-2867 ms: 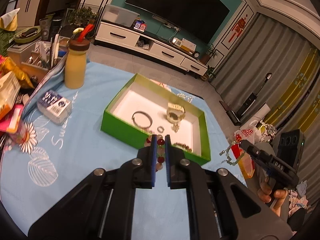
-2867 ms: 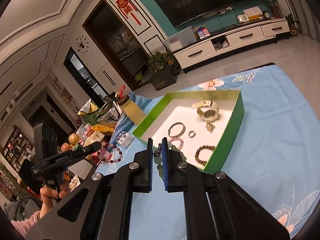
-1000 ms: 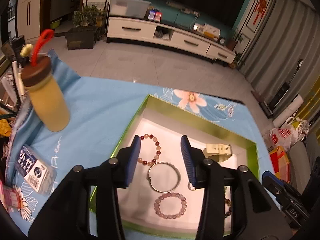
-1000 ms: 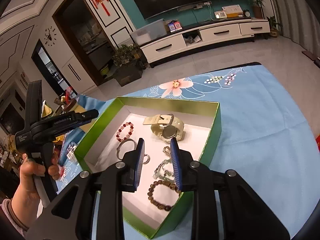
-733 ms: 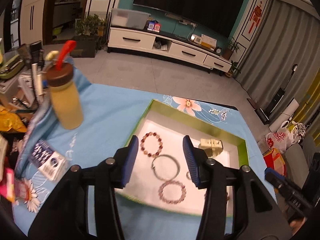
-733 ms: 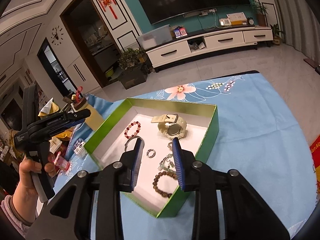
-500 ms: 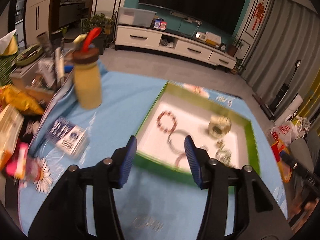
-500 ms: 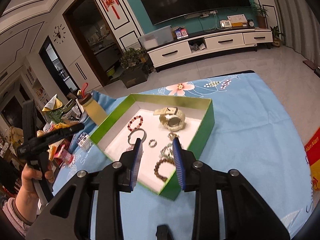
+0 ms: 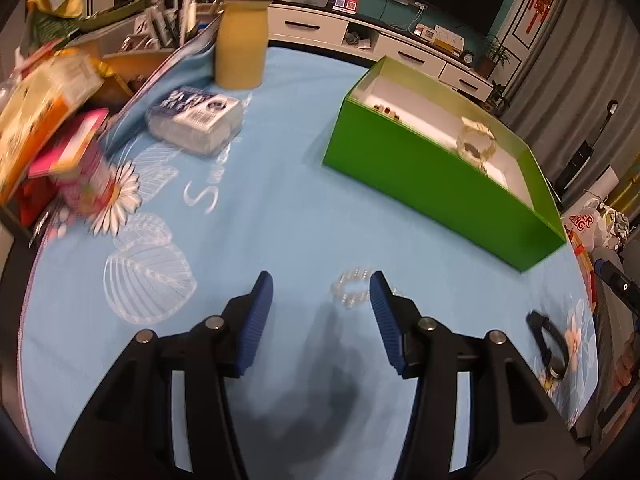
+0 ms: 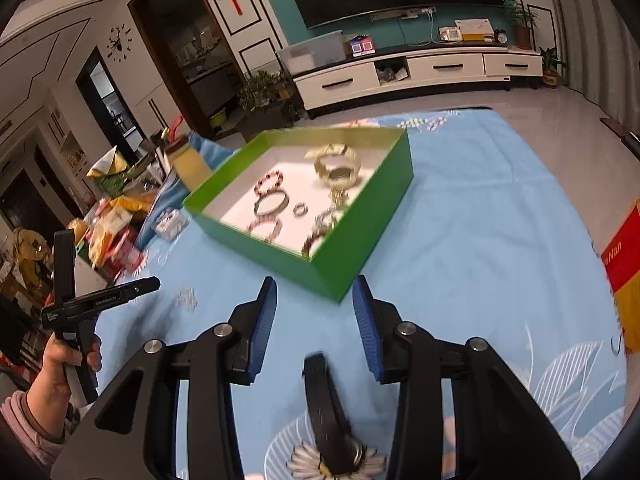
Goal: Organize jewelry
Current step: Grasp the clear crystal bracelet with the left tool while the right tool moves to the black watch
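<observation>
The left gripper (image 9: 320, 292) has its jaws apart, gripping nothing; a clear beaded bracelet (image 9: 353, 292) lies flat on the light blue tablecloth (image 9: 280, 208) between its 2 blue pads, close to the right-hand pad (image 9: 384, 320), though blur hides whether they touch. The right gripper (image 10: 315, 308) has its jaws opening, with nothing pressed between them; a black watch strap (image 10: 326, 404) lies on the cloth just below the gap, its lower end on a printed daisy.

In the left wrist view, from left to right: snack packets (image 9: 36, 112) piled at the table edge, a white pack of tissues (image 9: 196, 118), a yellow bottle with a brown lid (image 9: 241, 36) standing upright behind it, then the green box (image 9: 424, 172), and at far right the black strap again (image 9: 548, 340).

In the right wrist view, the person's hand (image 10: 66, 364) grips the handle of the left gripper (image 10: 136, 288) at far left, with the clear bracelet (image 10: 186, 299) just beside its tip. Inside the green box (image 10: 360, 232), on its white floor, lie a dark red bead bracelet (image 10: 269, 182), a silver bangle (image 10: 271, 204), a pink bead bracelet (image 10: 264, 227), a small ring (image 10: 300, 209), a cream wristwatch (image 10: 338, 166) and a brown bead bracelet (image 10: 314, 238), the last against the near wall.
</observation>
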{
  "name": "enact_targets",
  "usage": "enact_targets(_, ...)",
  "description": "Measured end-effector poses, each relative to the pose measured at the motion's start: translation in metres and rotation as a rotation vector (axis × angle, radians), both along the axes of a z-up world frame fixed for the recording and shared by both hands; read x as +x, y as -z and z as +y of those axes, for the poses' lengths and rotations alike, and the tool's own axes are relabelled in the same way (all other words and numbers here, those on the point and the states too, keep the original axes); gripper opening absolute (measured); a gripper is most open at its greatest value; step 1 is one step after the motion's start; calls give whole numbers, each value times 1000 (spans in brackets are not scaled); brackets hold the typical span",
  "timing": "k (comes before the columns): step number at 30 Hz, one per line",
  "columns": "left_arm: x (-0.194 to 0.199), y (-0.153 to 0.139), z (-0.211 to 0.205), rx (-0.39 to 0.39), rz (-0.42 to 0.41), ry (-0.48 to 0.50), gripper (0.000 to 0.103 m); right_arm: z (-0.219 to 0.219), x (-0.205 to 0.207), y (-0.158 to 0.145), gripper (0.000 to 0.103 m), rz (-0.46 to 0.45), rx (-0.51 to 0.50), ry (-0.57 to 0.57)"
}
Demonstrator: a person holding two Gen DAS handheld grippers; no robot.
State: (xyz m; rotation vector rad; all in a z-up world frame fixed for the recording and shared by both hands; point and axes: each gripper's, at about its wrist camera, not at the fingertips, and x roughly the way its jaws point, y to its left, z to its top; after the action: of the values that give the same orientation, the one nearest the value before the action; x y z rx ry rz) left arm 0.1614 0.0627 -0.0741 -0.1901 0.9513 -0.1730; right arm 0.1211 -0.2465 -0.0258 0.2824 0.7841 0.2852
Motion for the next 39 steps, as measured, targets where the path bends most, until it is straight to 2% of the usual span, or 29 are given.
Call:
enact_targets(1, -5, 1, 0, 7, -4, 8, 51, 1, -5, 3, 40, 4, 3, -8)
enact_targets(5, -23, 7, -14, 140, -42, 97, 49, 1, -19, 15, 40, 34, 16, -17)
enact_targets(8, -26, 7, -23, 182, -64, 172, 48, 1, -25, 22, 40, 57, 31, -17)
enact_targets(12, -18, 2, -31, 172, -77, 235, 43, 3, -27, 27, 40, 76, 60, -17)
enact_targets(14, -13, 3, -37, 182, -80, 273, 37, 5, -27, 28, 40, 80, 65, -18)
enact_targets(18, -4, 6, -48, 206, -89, 353, 33, 4, -26, 30, 40, 85, 69, -18)
enact_targets(23, 9, 14, -58, 230, -67, 438, 28, 2, -22, 35, 40, 106, 78, -6)
enact_targets(26, 14, 18, -59, 217, -51, 482, 26, 1, -20, 38, 40, 119, 77, -2)
enact_targets(30, 13, 24, -64, 213, 4, 565, 22, 0, -18, 42, 40, 129, 78, 4)
enact_targets(32, 8, 25, -63, 219, -1, 583, 22, 0, -17, 43, 40, 133, 79, 8)
enact_targets(37, 7, 24, -55, 164, 34, 553, 18, 3, -16, 44, 40, 138, 73, 6)
enact_targets(39, 4, 24, -56, 183, 37, 552, 18, 3, -17, 43, 40, 135, 70, 4)
